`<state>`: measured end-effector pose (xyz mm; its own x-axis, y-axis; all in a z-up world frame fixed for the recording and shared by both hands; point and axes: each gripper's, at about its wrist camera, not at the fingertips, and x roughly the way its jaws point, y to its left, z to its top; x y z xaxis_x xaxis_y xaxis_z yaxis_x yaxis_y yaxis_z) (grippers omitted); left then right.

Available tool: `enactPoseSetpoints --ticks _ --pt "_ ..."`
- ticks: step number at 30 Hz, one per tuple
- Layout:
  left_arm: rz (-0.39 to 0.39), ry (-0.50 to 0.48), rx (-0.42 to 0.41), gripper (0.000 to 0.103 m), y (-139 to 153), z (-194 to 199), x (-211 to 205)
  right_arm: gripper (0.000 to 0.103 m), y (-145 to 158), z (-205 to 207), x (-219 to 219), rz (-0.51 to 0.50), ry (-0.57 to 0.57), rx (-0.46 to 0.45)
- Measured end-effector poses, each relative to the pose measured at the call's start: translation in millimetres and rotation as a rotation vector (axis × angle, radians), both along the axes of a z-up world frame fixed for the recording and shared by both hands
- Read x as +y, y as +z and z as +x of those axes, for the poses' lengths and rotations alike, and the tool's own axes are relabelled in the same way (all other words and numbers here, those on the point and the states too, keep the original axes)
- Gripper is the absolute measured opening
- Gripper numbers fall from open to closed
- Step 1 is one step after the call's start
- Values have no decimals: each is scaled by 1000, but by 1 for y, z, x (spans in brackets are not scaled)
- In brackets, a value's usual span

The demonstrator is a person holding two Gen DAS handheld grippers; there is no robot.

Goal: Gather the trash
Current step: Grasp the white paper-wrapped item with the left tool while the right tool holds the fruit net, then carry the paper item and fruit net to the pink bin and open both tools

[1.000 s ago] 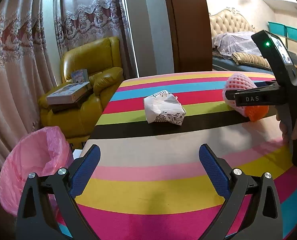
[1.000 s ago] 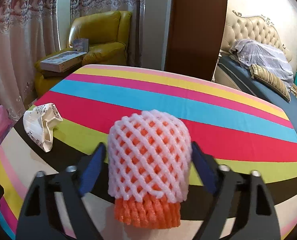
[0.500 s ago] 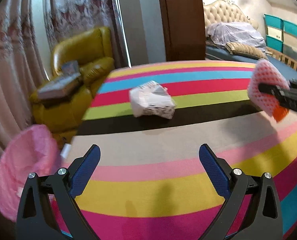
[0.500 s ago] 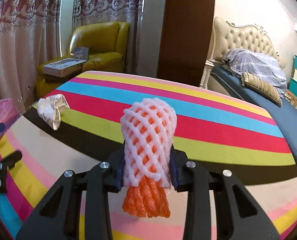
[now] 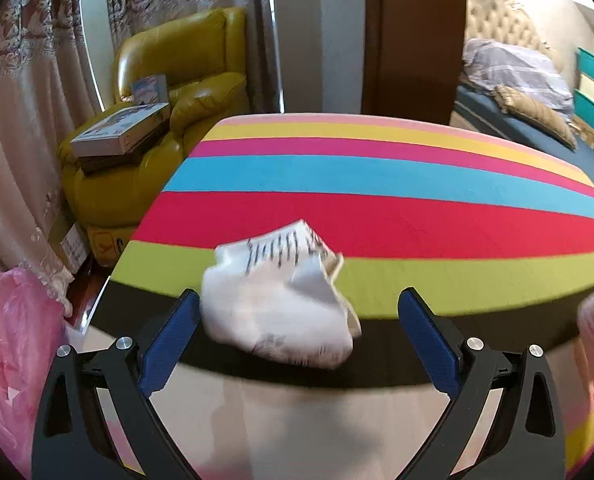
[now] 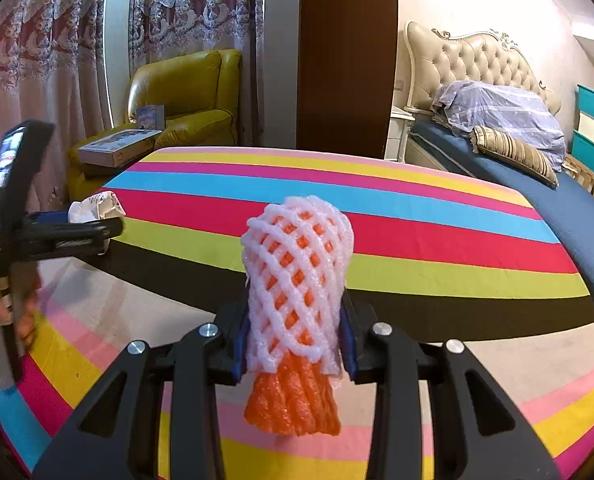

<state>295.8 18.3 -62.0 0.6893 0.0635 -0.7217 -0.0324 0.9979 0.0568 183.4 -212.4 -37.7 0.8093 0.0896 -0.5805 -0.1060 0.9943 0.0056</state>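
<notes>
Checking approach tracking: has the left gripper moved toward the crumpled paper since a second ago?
Yes. The left gripper has advanced across the striped table; the crumpled paper, earlier well ahead on the green stripe, now sits between its open jaws.

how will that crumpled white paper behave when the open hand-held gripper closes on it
The crumpled paper probably crushes further: its folds look loose. It seems light, so one pad of the left hand-held gripper touching first may nudge it along the striped cloth.

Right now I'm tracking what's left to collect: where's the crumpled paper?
Crumpled paper lies on the striped table, between the open left gripper fingers.
</notes>
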Motion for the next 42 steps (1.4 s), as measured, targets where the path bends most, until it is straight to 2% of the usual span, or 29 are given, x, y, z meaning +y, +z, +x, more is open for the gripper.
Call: enactPoseSetpoints --ticks 4,5,7,8,11,15,21,25,34,42 --pt "20 23 31 94 -7 16 -4 35 1 0 -1 11 -1 3" --pt "18 20 36 91 -8 17 -5 35 1 1 -1 9 0 5" --pt "25 17 29 77 -8 15 -6 35 1 1 1 0 3 5" --pt "28 12 26 66 -8 14 -7 36 1 0 0 -3 5 4" --pt "27 -13 1 64 -6 6 -10 36 2 -1 2 -14 8 3" --pt "-11 -36 -43 64 1 -14 -10 36 3 -1 1 -12 7 4" --pt "-82 -92 -110 63 12 -64 -20 36 3 0 1 -7 6 8" --pt "-90 -122 -152 64 16 -96 -26 36 3 0 2 -13 4 5" --pt "-31 -146 -218 64 18 -141 -30 36 5 -12 4 -14 12 -20" --pt "-8 -141 -252 64 20 -161 -18 36 13 -32 16 -18 68 -44"
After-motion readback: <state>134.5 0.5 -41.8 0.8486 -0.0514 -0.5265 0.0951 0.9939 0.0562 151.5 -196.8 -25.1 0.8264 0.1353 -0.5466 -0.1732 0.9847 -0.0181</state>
